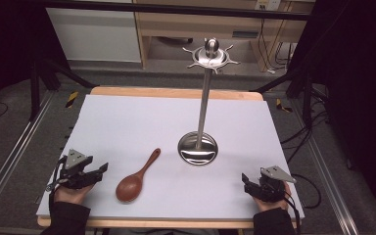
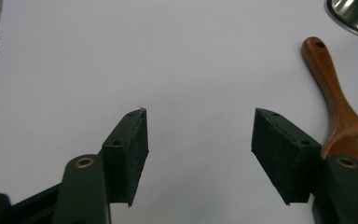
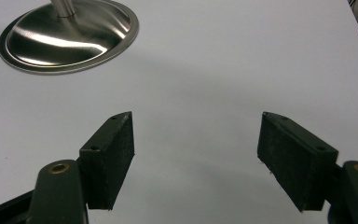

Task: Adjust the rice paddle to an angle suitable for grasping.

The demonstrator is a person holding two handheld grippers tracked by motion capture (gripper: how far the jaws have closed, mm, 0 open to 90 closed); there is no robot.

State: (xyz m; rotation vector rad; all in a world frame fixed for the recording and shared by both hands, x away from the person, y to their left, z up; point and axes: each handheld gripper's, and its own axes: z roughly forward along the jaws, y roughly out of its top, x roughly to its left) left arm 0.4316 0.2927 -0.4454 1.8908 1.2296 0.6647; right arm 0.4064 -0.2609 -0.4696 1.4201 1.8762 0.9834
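A brown wooden spoon (image 1: 137,177) lies on the white table sheet, bowl toward me, handle pointing up and right. Its handle (image 2: 338,102) runs along the right side of the left gripper view. A steel stand (image 1: 198,148) with a round base, thin pole and hooked top ring (image 1: 210,55) rises at centre; its base (image 3: 70,35) shows upper left in the right gripper view. My left gripper (image 1: 103,169) rests at the lower left, open, empty, just left of the spoon. My right gripper (image 1: 245,178) rests at the lower right, open and empty.
The white sheet (image 1: 127,122) covers a wooden table. Metal rails run along both sides on the floor. A wooden cabinet (image 1: 200,24) stands behind the table. Dark curtains hang at far left and right.
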